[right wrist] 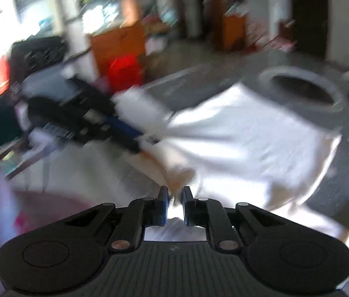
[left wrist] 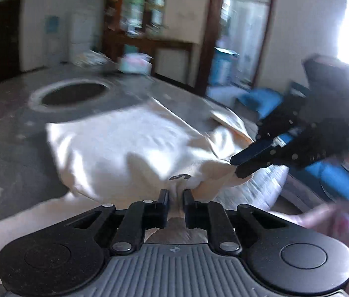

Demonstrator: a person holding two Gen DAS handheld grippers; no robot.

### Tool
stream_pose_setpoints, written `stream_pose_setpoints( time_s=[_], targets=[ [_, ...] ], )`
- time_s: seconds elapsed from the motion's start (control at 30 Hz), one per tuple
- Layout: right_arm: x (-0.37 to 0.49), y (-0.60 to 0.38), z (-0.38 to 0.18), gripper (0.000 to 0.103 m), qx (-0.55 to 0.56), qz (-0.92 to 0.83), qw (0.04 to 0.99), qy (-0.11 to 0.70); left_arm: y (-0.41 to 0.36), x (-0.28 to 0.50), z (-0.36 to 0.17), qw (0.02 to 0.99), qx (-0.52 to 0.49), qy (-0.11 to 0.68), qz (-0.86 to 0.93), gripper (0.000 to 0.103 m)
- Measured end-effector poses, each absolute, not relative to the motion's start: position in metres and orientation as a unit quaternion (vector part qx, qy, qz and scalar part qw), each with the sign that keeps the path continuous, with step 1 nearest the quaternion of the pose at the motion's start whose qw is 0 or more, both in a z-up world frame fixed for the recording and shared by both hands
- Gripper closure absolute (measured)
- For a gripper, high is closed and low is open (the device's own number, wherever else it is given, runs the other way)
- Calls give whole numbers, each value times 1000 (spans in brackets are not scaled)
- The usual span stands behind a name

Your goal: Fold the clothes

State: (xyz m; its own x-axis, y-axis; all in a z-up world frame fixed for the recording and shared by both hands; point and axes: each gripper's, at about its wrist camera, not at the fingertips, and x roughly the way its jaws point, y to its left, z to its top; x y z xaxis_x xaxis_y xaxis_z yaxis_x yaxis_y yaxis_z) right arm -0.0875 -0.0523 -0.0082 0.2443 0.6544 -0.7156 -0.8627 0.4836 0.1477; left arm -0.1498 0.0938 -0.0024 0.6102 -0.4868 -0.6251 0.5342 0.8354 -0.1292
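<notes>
I'm pinching the white garment (left wrist: 115,143) with both left gripper (left wrist: 176,195) and right gripper (left wrist: 236,168), jaws narrow on cloth; next probably lifting the edge over evenly.

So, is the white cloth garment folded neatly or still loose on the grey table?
Loose: the white cloth garment lies rumpled and bunched on the grey table, with no tidy fold visible.
</notes>
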Motion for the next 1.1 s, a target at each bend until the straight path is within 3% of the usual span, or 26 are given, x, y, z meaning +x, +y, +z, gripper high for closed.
stream_pose_setpoints(
  time_s=[0.07,0.3,0.63,0.77,1.1],
  targets=[
    [-92,-52,-16,86,-156,496,760,389,93,-150,-5,891,46,347,-289,83],
    [-79,-69,0,85,-124,462,801,360,95,-144,7,898,51,327,-288,82],
    [-68,-61,-37,79,-141,436,799,390,82,-113,-14,890,11,357,-284,83],
    [-70,-71,-33,67,-133,431,807,380,75,-118,-38,871,14,394,-294,81],
    [-20,-135,-39,64,-86,213,911,342,72,-119,-36,870,19,394,-296,72]
  ],
)
